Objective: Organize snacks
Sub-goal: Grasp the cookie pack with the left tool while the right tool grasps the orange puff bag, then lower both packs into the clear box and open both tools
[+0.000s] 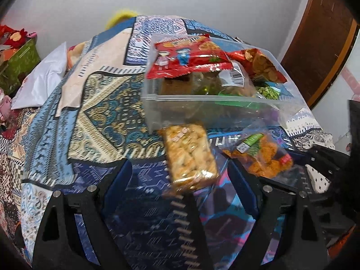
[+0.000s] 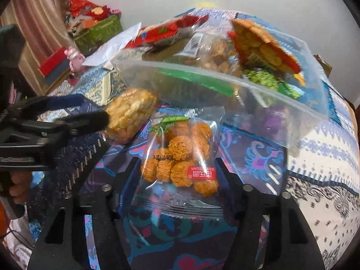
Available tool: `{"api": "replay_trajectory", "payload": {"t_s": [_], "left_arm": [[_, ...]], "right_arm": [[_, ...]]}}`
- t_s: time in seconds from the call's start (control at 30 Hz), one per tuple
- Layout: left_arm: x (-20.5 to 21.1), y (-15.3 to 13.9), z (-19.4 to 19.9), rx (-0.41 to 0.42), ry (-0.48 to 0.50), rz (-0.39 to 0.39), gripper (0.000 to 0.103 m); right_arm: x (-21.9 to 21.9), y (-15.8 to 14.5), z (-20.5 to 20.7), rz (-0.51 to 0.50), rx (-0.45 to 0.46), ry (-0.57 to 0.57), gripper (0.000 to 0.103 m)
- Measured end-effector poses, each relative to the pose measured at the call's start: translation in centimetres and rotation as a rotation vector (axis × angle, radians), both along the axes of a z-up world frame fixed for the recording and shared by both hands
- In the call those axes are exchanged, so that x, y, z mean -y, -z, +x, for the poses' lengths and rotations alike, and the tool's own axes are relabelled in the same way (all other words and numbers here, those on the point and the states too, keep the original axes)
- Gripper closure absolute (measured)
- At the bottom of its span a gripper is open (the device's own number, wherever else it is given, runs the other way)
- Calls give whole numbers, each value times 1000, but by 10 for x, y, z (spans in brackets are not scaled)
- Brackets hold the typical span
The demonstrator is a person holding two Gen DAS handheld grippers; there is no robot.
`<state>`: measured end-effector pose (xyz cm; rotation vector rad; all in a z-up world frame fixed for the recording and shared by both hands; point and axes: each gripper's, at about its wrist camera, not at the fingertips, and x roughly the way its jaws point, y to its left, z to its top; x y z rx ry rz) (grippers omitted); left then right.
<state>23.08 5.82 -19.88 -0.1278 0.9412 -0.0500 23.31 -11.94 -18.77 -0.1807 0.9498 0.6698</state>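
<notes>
A clear plastic bin (image 1: 155, 110) on the patterned bedspread holds several snack packs, with a red cartoon pack (image 1: 186, 58) and a cracker bag (image 1: 261, 65) on top. A golden rice-cracker pack (image 1: 191, 157) lies in front of the bin, between the fingers of my open left gripper (image 1: 180, 173). A clear bag of orange balls (image 2: 182, 159) lies between the fingers of my open right gripper (image 2: 177, 166); neither touches it. The bin (image 2: 281, 103) and the rice-cracker pack (image 2: 132, 112) also show in the right wrist view, with the left gripper (image 2: 94, 112) at the pack.
A white plastic bag (image 1: 42, 81) lies at the far left of the bed. A green box (image 2: 99, 33) with red items stands beyond it. A brown door (image 1: 321, 42) is at the right. The orange-ball bag (image 1: 261, 155) lies right of the rice-cracker pack.
</notes>
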Motion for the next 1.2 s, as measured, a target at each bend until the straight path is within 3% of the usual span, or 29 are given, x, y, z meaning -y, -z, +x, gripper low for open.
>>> {"api": "replay_trajectory", "payload": {"t_s": [0.17,0.27,0.33,0.4,0.7,0.97,1.2], "left_arm": [[7,12,19,-21,-8,-1,16],[10,18,26,-35,-13,-6,31],[11,22,29,-51,-7,-22,52],[12,24,29,-68,0,-53,56],[11,2,6,-16,-1,-49,58],[15,-48,-15,103,6,-47,58],[18,-91,1,203,12,-60,58]], "right_arm": [[18,-6,-3,31,7,47,45],[28,-13,-5,52,20,81,46],[33,-15,-6,68,25,97,46],[41,-19,-8,83,30,112,46],[56,-43,-16,153,77,137,46],[66,-74,-11,200,160,166,46],[70,-98,5,217,237,202,46]]}}
